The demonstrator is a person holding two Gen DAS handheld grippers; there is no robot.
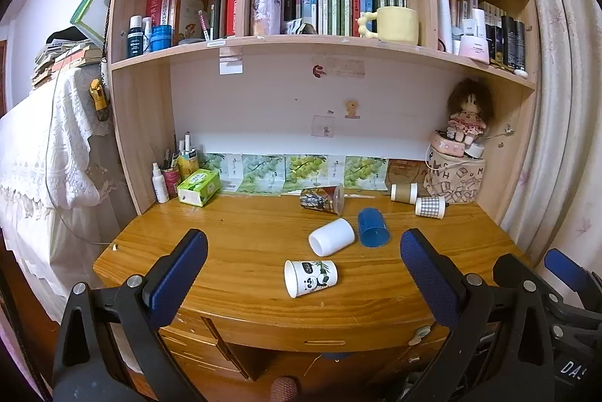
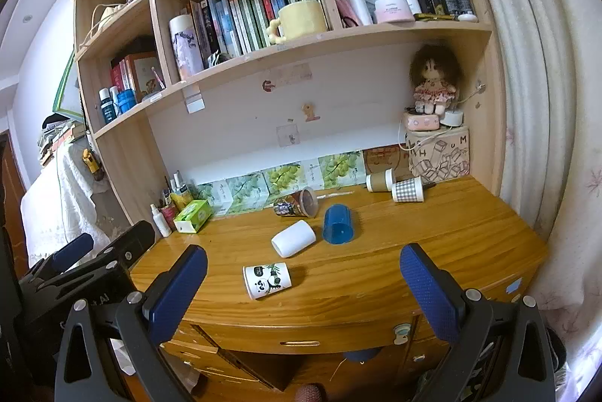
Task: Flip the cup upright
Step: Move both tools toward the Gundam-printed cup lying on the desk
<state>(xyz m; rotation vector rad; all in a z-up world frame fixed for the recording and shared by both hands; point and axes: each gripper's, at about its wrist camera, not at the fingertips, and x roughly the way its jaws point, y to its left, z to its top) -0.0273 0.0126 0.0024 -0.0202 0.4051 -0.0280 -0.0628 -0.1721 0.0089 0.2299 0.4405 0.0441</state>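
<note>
Several cups lie on their sides on the wooden desk [image 1: 240,251]. A white panda cup [image 1: 310,277] lies nearest, mouth to the left; it also shows in the right wrist view [image 2: 266,279]. Behind it lie a plain white cup [image 1: 332,236] [image 2: 293,238], a blue cup [image 1: 372,227] [image 2: 338,224], a dark patterned cup [image 1: 322,199] [image 2: 297,204], a brown-sleeved cup [image 1: 403,193] [image 2: 380,180] and a checked cup [image 1: 430,206] [image 2: 408,190]. My left gripper [image 1: 303,244] is open and empty, in front of the desk. My right gripper [image 2: 303,261] is open and empty beside it.
A green tissue box [image 1: 198,186], a spray bottle [image 1: 160,183] and a pen pot stand at the desk's back left. A patterned box [image 1: 453,180] with a doll [image 1: 468,114] on top stands at the back right. Shelves with books hang above. Drawers sit under the desk front.
</note>
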